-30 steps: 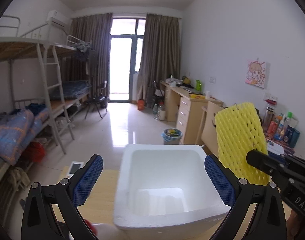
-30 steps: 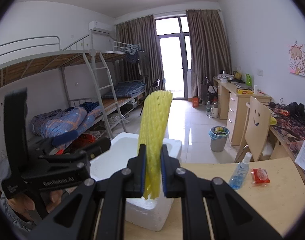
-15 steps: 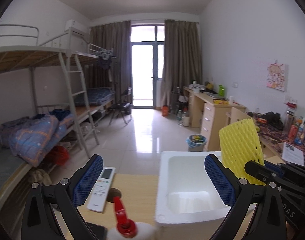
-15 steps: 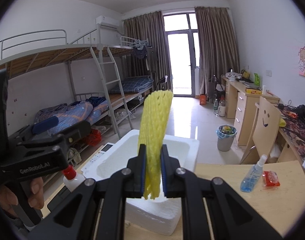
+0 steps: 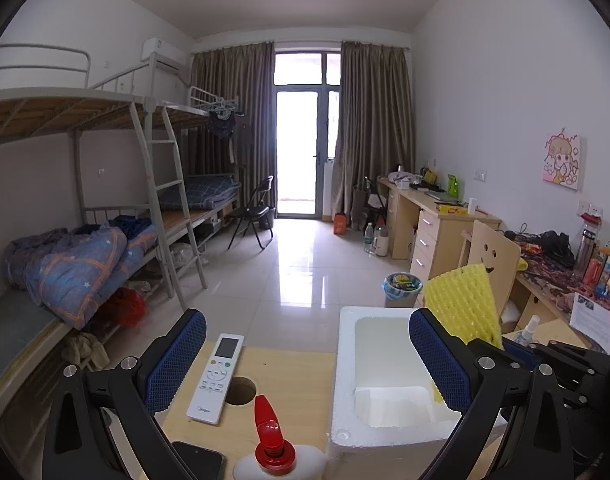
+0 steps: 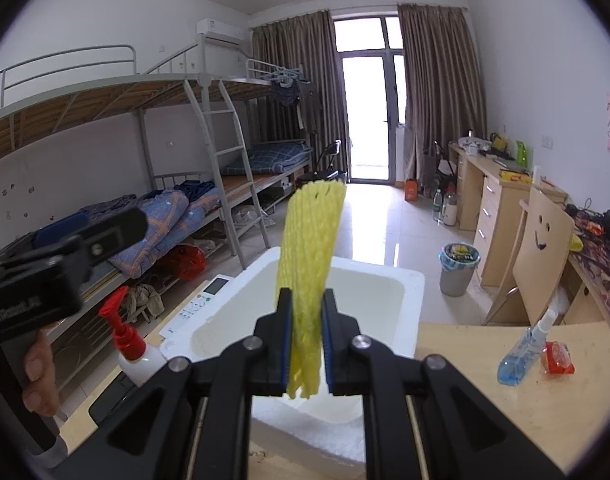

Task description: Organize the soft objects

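Note:
My right gripper (image 6: 307, 344) is shut on a yellow foam net sleeve (image 6: 311, 248) and holds it upright above the open white foam box (image 6: 409, 284). The sleeve also shows in the left wrist view (image 5: 463, 304) over the box's right wall, with the box (image 5: 345, 376) in front of the left gripper's right finger. My left gripper (image 5: 305, 360) is open and empty, left of the box. In the right wrist view its body (image 6: 45, 276) is at the left, held by a hand.
On the wooden table (image 5: 297, 376) lie a white remote (image 5: 217, 376), a red-capped white bottle (image 5: 273, 444) and a dark phone (image 5: 197, 460). A blue spray bottle (image 6: 525, 352) and a red packet (image 6: 559, 358) sit right of the box. A round hole (image 5: 241, 390) is in the tabletop.
The left gripper has swung left and back, so the box now sits at its right and the remote and bottle show. The right gripper has lowered the sleeve closer over the box.

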`<state>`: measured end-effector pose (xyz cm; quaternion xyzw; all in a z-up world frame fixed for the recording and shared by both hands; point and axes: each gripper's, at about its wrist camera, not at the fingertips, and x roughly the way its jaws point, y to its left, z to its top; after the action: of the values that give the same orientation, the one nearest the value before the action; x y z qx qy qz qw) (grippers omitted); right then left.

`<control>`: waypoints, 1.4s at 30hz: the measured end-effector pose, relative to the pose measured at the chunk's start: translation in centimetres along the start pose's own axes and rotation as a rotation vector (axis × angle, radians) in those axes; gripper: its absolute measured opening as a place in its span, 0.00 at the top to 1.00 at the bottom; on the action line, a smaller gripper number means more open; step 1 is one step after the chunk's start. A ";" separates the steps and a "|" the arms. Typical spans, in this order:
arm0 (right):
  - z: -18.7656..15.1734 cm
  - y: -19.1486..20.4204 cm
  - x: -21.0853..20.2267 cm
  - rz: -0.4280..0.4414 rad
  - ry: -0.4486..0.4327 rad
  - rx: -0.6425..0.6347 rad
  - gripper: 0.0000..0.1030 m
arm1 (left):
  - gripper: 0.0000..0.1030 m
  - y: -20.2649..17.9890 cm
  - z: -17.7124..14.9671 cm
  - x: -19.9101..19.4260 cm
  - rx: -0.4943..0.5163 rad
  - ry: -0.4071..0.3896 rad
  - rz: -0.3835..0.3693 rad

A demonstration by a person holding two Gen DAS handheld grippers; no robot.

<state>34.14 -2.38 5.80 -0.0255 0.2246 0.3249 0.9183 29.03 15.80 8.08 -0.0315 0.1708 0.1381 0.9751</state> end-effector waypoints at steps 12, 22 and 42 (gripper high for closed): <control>0.1 0.0 0.2 0.034 0.016 0.029 0.46 | 0.01 0.4 0.0 0.0 -0.004 0.003 -0.001; 0.1 0.3 -0.3 0.023 0.006 0.015 0.15 | 0.01 0.6 0.0 -0.1 0.002 0.006 -0.004; 1.4 0.5 -4.7 0.001 -0.077 -0.006 0.05 | 0.01 -0.1 0.6 -3.3 0.009 -0.014 -0.021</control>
<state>31.16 -4.47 9.10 -0.0157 0.1883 0.3266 0.9261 26.28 14.90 9.72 -0.0278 0.1644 0.1273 0.9778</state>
